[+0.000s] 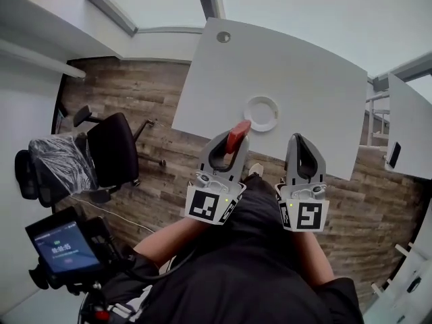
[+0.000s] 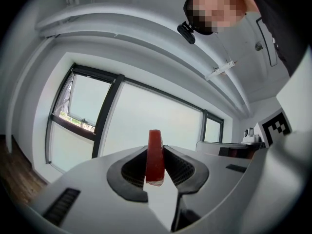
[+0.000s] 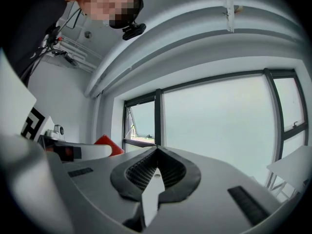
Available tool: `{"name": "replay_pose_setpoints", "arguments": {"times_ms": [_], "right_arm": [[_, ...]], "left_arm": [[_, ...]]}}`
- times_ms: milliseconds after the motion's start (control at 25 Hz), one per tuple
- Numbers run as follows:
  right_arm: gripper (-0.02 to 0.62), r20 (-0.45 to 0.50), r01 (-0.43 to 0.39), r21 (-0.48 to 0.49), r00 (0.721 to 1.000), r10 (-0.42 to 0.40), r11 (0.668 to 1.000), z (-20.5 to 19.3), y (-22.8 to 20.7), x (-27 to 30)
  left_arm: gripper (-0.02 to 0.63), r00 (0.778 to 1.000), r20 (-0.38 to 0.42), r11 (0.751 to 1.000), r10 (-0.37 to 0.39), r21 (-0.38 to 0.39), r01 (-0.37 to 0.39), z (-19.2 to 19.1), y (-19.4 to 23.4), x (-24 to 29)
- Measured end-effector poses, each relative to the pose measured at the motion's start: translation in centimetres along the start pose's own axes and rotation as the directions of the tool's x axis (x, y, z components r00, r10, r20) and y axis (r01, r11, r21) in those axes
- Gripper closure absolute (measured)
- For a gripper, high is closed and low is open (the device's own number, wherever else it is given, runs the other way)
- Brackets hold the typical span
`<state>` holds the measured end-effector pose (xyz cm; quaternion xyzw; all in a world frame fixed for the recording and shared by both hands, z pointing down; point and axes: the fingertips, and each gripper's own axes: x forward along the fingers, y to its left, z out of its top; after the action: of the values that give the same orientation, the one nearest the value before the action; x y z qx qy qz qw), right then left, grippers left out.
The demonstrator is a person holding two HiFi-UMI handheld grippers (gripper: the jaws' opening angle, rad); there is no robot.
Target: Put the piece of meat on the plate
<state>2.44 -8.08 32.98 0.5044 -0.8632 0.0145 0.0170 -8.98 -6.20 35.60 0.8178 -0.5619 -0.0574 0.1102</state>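
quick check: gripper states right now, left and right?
Left gripper: closed on the piece of meat.
Right gripper: closed, nothing between its jaws.

A: Left gripper [image 1: 231,142], state?
B: Fingers [image 2: 132,168] clamped on the piece of meat [image 2: 155,155]. The slab stands on edge between the pads, with its top end poking past the fingertips.
A: Right gripper [image 1: 302,142]?
B: Its fingers meet at the tips, with nothing between them.
A: Pose?
B: Both are held out ahead of the torso, side by side with a gap between, pointing level and forward. The marker cubes [image 1: 210,206] sit behind the fingers, facing up at the head view. The left forearm [image 1: 169,240] is bare and comes in from the lower left. The right forearm [image 1: 312,256] runs straight back from its gripper.
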Motion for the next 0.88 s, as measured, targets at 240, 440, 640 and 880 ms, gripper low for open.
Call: {"name": "replay_pose_setpoints", "arguments": {"times_ms": [240, 440, 640, 880], "right_arm": [[0.591, -0.01, 0.015, 0.013, 1.0, -0.015, 1.0, -0.3, -1.3, 0.2], [0.591, -0.03, 0.009, 0.014, 1.0, -0.009, 1.0, -0.1, -2.3, 0.8], [0.591, -0.021, 0.026, 0.01, 0.999, -0.026, 1.0, 0.4, -2.4, 0.6], [0.591, -0.02, 0.015, 0.015, 1.0, -0.015, 1.0, 0.2, -3.7, 1.9]], "left_arm": [[0.509, 0.998, -0.056, 1.0, -0.017, 0.0, 0.017, -1.9, -0.6, 2.7], [0.509, 0.992, -0.122, 0.999, -0.023, -0.033, 0.02, -4.3, -0.2, 4.9], [0.509, 0.986, -0.164, 1.0, -0.027, -0.002, 0.028, -5.8, 0.0, 5.7], [0.509, 0.964, -0.254, 0.997, -0.083, -0.012, 0.083, -11.1, -0.4, 9.1]]}}
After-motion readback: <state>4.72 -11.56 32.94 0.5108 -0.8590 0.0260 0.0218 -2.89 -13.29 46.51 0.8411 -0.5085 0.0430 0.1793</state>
